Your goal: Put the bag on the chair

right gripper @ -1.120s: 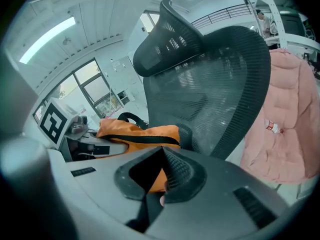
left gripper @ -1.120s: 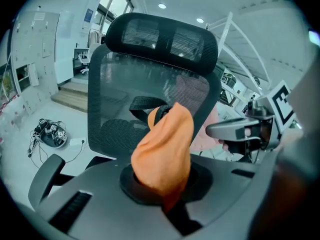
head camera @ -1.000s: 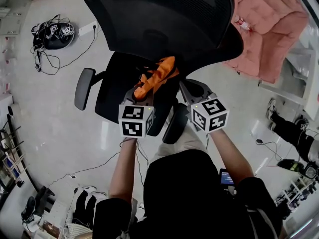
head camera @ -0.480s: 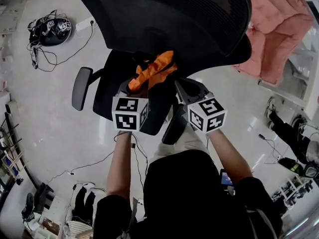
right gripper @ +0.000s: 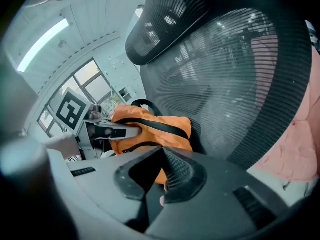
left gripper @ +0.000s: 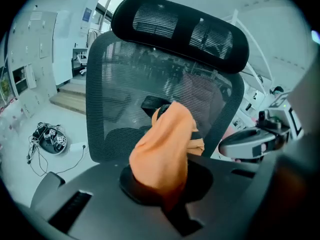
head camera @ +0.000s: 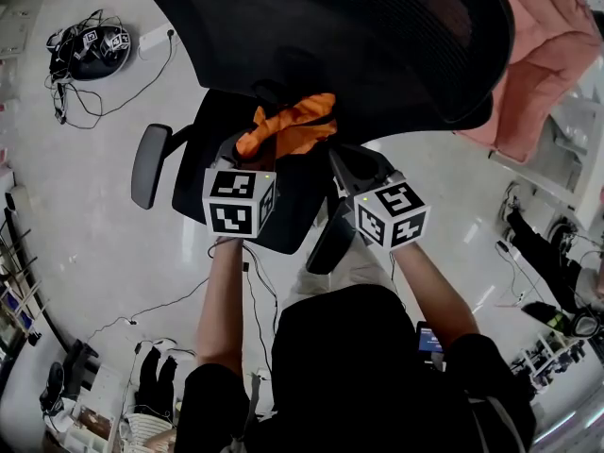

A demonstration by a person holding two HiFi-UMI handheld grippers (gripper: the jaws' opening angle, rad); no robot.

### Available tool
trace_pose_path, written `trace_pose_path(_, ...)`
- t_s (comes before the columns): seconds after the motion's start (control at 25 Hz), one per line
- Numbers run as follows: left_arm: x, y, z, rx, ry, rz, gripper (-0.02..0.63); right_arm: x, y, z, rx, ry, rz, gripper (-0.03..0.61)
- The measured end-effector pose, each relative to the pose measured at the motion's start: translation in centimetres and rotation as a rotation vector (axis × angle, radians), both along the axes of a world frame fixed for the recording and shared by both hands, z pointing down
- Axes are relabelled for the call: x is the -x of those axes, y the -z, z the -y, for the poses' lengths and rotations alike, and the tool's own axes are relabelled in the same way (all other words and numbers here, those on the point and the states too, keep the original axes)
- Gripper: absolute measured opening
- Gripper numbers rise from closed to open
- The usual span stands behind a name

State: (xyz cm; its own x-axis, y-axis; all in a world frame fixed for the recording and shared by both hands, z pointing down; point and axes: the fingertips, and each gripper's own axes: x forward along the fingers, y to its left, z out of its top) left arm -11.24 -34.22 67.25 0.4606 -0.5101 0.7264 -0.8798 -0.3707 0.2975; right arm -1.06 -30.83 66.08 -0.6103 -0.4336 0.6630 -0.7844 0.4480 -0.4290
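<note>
**Trainee:** What surrounds the work area?

**Instructor:** A glossy white floor [head camera: 104, 243] with loose cables on it. A black mesh office chair [head camera: 377, 45] stands directly ahead, with its seat [head camera: 212, 140] turned toward the person. A pink quilt [head camera: 547, 55] lies off to the right, well apart from the chair.

**Trainee:** Where is the bag?

**Instructor:** The orange bag [head camera: 288, 130], which has black straps, is carried over the rear of the seat, just in front of the backrest. No view shows whether its underside touches the cushion. Treat it as not yet set down.

**Trainee:** Why are two grippers used?

**Instructor:** The bag is soft cloth and would probably sag or swing from a single hold.
- The left gripper [left gripper: 165, 189] has its jaws pressed together on a bunched fold of the orange cloth.
- The right gripper [right gripper: 162, 151] meets the bag from the opposite side. Its jaws are closed at the tips on the bag's lower edge, and orange cloth shows between them.

Two holds on opposite sides keep the load spread and steady over the seat.

**Trainee:** What does the next step require?

**Instructor:** In my judgement, lower the bag until the seat carries its weight, then release both holds. Two things could go wrong:
- A strap could catch on the armrest [head camera: 146, 163].
- The limp cloth could slump toward the front edge if it is released too high.
</note>
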Motion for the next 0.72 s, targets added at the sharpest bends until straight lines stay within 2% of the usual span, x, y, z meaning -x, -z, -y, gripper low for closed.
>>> trace_pose_path(0.32,1.0,-1.8,2.6,-0.022,-0.017,0.004,0.02,1.2,-1.9,0.7,0.022,0.021,0.001,0.002)
trace_pose_path(0.72,0.4,-4.0,5.0,-0.028,-0.046,-0.003,0.023,0.6,-3.4,1.7,0.044,0.017,-0.003,0.002)
